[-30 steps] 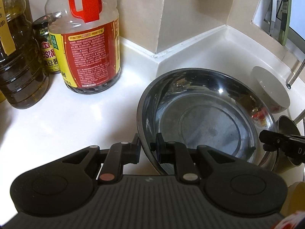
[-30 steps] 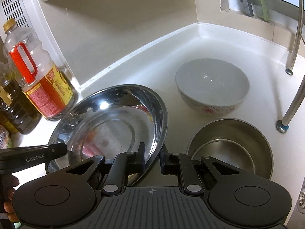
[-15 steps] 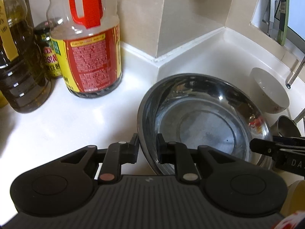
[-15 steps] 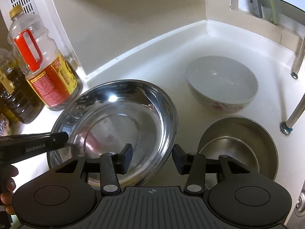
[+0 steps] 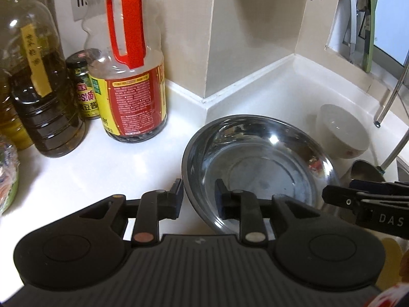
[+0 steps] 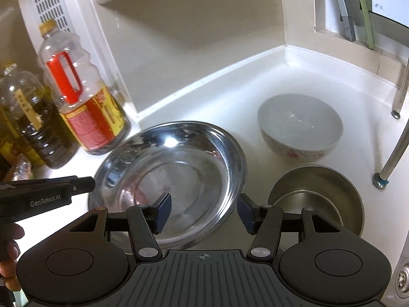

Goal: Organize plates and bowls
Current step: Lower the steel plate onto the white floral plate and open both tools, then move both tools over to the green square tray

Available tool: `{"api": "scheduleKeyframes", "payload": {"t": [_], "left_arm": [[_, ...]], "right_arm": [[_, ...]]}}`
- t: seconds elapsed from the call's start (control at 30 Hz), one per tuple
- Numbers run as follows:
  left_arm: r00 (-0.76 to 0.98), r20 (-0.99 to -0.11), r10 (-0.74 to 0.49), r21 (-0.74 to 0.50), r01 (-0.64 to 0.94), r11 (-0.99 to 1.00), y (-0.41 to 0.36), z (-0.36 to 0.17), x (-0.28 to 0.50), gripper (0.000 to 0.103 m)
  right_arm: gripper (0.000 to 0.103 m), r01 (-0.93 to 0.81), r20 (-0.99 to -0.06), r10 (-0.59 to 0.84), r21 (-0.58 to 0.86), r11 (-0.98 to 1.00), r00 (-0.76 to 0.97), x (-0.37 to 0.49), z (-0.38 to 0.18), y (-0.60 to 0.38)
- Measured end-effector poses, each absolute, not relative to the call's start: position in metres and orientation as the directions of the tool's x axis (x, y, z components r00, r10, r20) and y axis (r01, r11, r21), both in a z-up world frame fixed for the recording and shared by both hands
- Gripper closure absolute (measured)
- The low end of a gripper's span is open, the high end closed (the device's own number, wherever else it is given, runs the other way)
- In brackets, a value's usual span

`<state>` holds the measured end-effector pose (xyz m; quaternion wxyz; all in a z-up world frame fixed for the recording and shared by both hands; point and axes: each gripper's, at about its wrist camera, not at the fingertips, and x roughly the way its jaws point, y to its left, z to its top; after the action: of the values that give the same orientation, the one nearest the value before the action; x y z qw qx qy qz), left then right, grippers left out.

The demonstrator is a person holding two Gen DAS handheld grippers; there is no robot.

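A wide steel plate (image 5: 258, 168) (image 6: 173, 176) rests on the white counter (image 5: 84, 171). My left gripper (image 5: 199, 197) is open, its fingers on either side of the plate's near-left rim, not pressing it. My right gripper (image 6: 203, 211) is open wide over the plate's near-right rim. A white ceramic bowl (image 6: 300, 125) (image 5: 342, 130) stands behind the plate to the right. A small steel bowl (image 6: 317, 197) (image 5: 363, 171) sits in front of the ceramic bowl, right of the plate.
Oil bottles (image 5: 127, 76) (image 5: 41, 89) and a sauce jar (image 5: 85, 84) stand at the left against the wall. A chrome tap pipe (image 6: 393, 153) rises at the right by the sink edge. The wall corner (image 5: 207, 99) juts out behind the plate.
Both grippers have opened, the right one widely, letting go of the plate's rim. Both have drawn back and up a little; the plate stays on the counter.
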<state>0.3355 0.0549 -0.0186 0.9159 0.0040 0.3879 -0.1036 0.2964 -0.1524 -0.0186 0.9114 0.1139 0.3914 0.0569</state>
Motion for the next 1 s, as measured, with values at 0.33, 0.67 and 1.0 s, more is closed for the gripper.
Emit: {"api": "scheduleKeyframes", "payload": {"t": [0.33, 0.67, 1.0], "left_arm": [[0.684, -0.707, -0.177, -0.107, 0.143, 0.984, 0.062, 0.002, 0.268, 0.069], [0.696, -0.707, -0.128, -0.124, 0.057, 0.991, 0.062, 0.012, 0.192, 0.067], [0.691, -0.718, -0.082, -0.136, -0.023, 0.99, 0.051, 0.011, 0.121, 0.067]], "right_arm": [[0.045, -0.108, -0.668, 0.288, 0.298, 0.948, 0.686, 0.249, 0.003, -0.152], [0.044, -0.208, -0.656, 0.373, 0.318, 0.925, 0.657, 0.193, 0.012, -0.157], [0.044, -0.286, -0.66, 0.428, 0.319, 0.904, 0.617, 0.142, 0.01, -0.166]]}}
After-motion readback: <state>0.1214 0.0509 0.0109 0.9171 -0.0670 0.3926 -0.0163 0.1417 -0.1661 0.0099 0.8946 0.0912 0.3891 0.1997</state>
